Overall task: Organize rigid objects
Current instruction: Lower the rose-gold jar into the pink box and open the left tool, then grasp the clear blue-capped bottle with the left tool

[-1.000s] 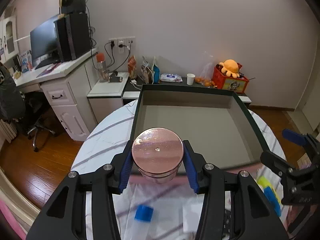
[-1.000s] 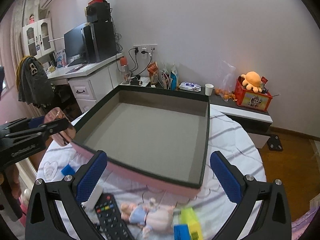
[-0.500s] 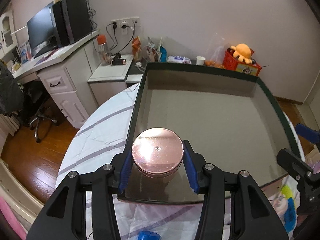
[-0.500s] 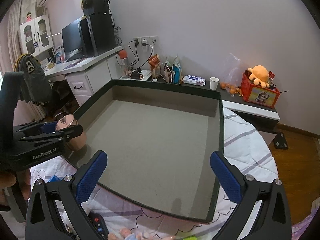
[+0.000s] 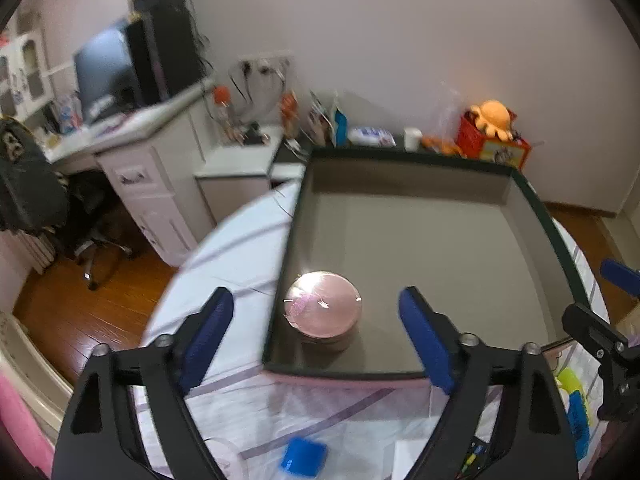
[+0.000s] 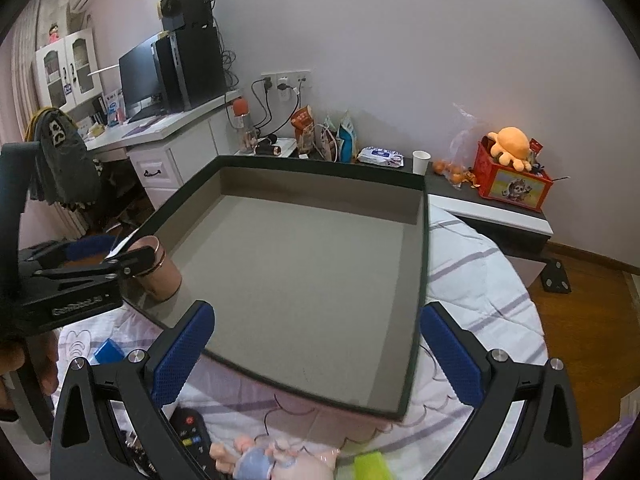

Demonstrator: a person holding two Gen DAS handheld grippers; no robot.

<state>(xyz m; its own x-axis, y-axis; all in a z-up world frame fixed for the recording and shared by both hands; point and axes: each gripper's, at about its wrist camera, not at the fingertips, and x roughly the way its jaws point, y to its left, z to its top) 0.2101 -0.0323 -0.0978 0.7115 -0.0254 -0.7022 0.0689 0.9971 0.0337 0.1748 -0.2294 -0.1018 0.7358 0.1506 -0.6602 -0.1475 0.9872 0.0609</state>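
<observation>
A round table under a white cloth with purple stripes (image 5: pixel 248 248) fills the foreground of a bedroom with a white desk (image 6: pixel 176 136) and dark monitor at ten o'clock and a red box topped by an orange plush octopus (image 6: pixel 510 142) at two o'clock. On the cloth sits a large shallow grey tray with a dark green rim (image 5: pixel 532 204), and in its near-left corner stands a squat, round, rose-pink metallic tin with a flat lid (image 5: pixel 323 310). A second ago the left gripper (image 5: pixel 320 336) was clamped on this tin above the tray's near edge; half a second ago it carried the tin over the corner; its jaws have just been opening and now stand released, the blue pads (image 5: pixel 208 336) spread well clear on either side, with the tin resting between them on the tray floor, untouched. The tin stands upright, its short axis vertical and its lid facing up, leaning nowhere that can be seen. From the right wrist view the tin (image 6: pixel 160 270) shows at nine o'clock beside the tray's left wall. The right gripper (image 6: pixel 320 354) hangs over the tray's near edge with jaws wide apart, grasping nothing.
</observation>
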